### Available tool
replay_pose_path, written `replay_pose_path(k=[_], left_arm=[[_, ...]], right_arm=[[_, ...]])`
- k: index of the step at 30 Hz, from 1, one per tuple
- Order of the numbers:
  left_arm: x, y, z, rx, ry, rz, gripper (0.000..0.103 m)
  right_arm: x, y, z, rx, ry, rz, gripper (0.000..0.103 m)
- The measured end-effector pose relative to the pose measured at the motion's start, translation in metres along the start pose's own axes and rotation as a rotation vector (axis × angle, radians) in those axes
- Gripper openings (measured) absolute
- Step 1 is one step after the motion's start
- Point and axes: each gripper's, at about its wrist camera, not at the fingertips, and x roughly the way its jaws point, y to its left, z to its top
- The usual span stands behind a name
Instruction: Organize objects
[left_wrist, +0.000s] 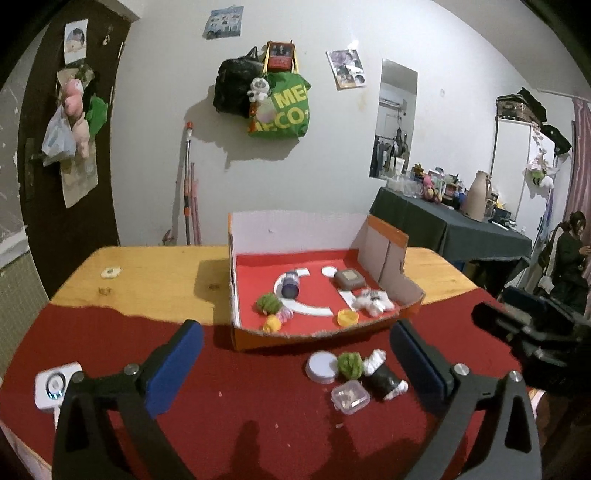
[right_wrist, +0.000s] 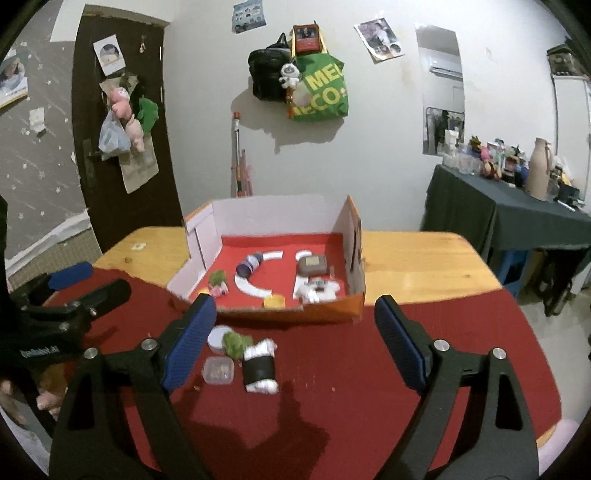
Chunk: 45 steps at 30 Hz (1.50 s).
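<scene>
An open cardboard box (left_wrist: 255, 338) (right_wrist: 325, 314) with a red floor holds several small items: a purple jar (left_wrist: 290, 286), a grey case (left_wrist: 349, 278), a green pompom (left_wrist: 268, 303), a yellow lid (left_wrist: 347, 317). On the red cloth in front lie a white round lid (left_wrist: 321, 365) (right_wrist: 218, 338), a green pompom (left_wrist: 350, 364) (right_wrist: 236, 343), a clear small box (left_wrist: 350, 397) (right_wrist: 218, 370) and a black-and-white roll (left_wrist: 384, 380) (right_wrist: 260, 367). My left gripper (left_wrist: 295, 365) is open and empty above the cloth. My right gripper (right_wrist: 295, 343) is open and empty, the roll between its fingers' line.
A white device (left_wrist: 55, 384) sits at the cloth's left edge. The wooden table (left_wrist: 147, 273) extends behind the box. A dark-clothed side table (right_wrist: 517, 218) with bottles stands at the right. A person (left_wrist: 570, 254) stands far right. The other gripper shows at the left of the right wrist view (right_wrist: 66, 314).
</scene>
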Motion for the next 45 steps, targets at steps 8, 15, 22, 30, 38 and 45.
replay_pose_path(k=[8,15,22,30,38,45], left_arm=[[0.032,-0.001,-0.037,-0.018,0.119,0.006,0.103],[0.063,0.000,-0.060,-0.042,0.236,-0.008,0.103],[0.079,-0.004,-0.065,-0.050,0.297,-0.027,0.103],[0.103,-0.025,-0.069,0.004,0.404,-0.026,0.103],[0.117,-0.031,-0.067,0.075,0.434,0.035,0.103],[0.113,0.003,-0.062,0.027,0.431,0.064,0.103]], right_arm=[[0.032,0.000,-0.034,0.018,0.100,0.011,0.088],[0.050,-0.010,-0.045,0.039,0.146,0.002,0.088],[0.058,-0.027,-0.047,0.088,0.167,-0.006,0.088],[0.060,-0.038,-0.046,0.109,0.165,-0.023,0.088],[0.059,-0.044,-0.046,0.115,0.170,-0.021,0.088],[0.067,-0.031,-0.048,0.062,0.191,0.011,0.088]])
